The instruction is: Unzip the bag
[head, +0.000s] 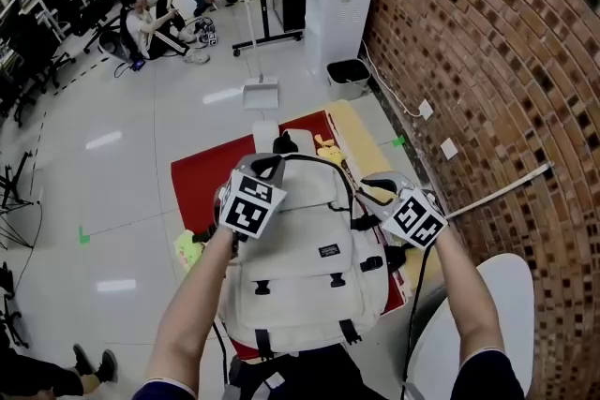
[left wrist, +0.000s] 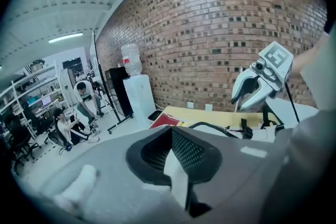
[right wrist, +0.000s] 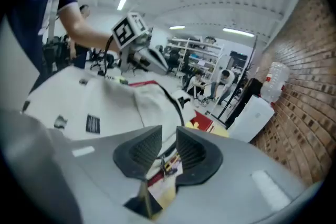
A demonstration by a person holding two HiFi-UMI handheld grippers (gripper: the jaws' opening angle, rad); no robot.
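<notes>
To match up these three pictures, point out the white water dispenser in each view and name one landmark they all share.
Head view: water dispenser at the top, just right of centre.
Left gripper view: water dispenser left of centre, bottle on top.
Right gripper view: water dispenser right of centre, about mid-height.
Shared landmark: the brick wall that it stands against.

- Left gripper (left wrist: 171,131): we keep its jaws closed together, a white strip (left wrist: 176,179) pinched between them.
- Right gripper (right wrist: 169,131): our jaws stand apart, the pads pressing on nothing.
- Left forearm (head: 192,304) and right forearm (head: 466,295): bare, both reaching forward and down, well apart.
</notes>
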